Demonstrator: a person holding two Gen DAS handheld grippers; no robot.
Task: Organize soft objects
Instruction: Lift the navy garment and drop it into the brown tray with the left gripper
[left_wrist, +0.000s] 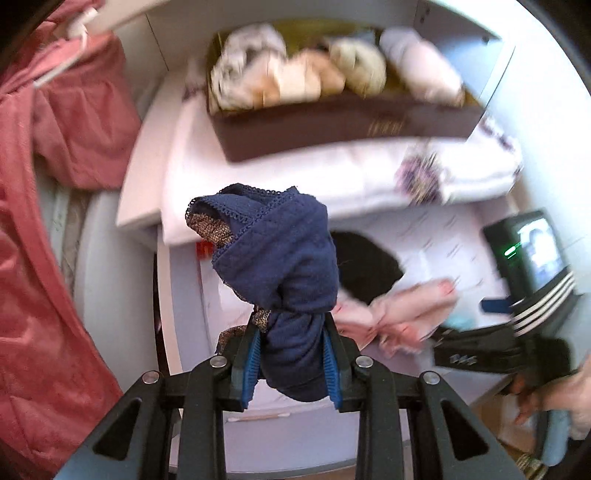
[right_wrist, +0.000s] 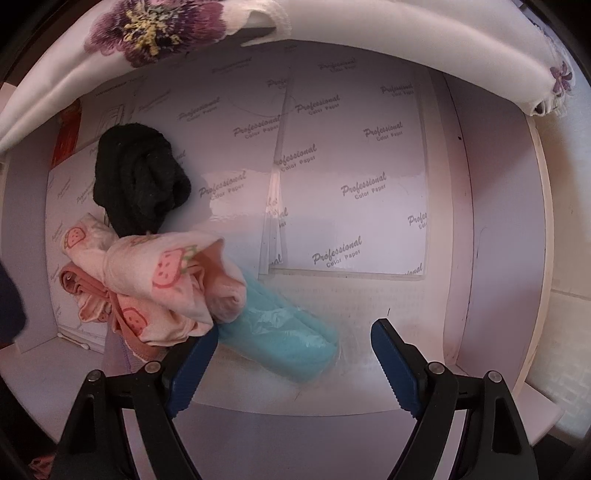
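Left gripper (left_wrist: 291, 354) pinches the navy underwear bundle (left_wrist: 273, 254) at its knotted waist: light, limp, probably non-slipping; right gripper (right_wrist: 293, 363) gapes empty.

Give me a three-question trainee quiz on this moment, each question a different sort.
1. True or false: the left gripper is shut on the navy garment.
2. Which lies nearest the right gripper? A) black bundle B) turquoise roll C) brown box
3. Fill in: the brown box holds rolled items and sits on a folded ____ cloth.

Key: 1 true; 2 B; 3 white floral
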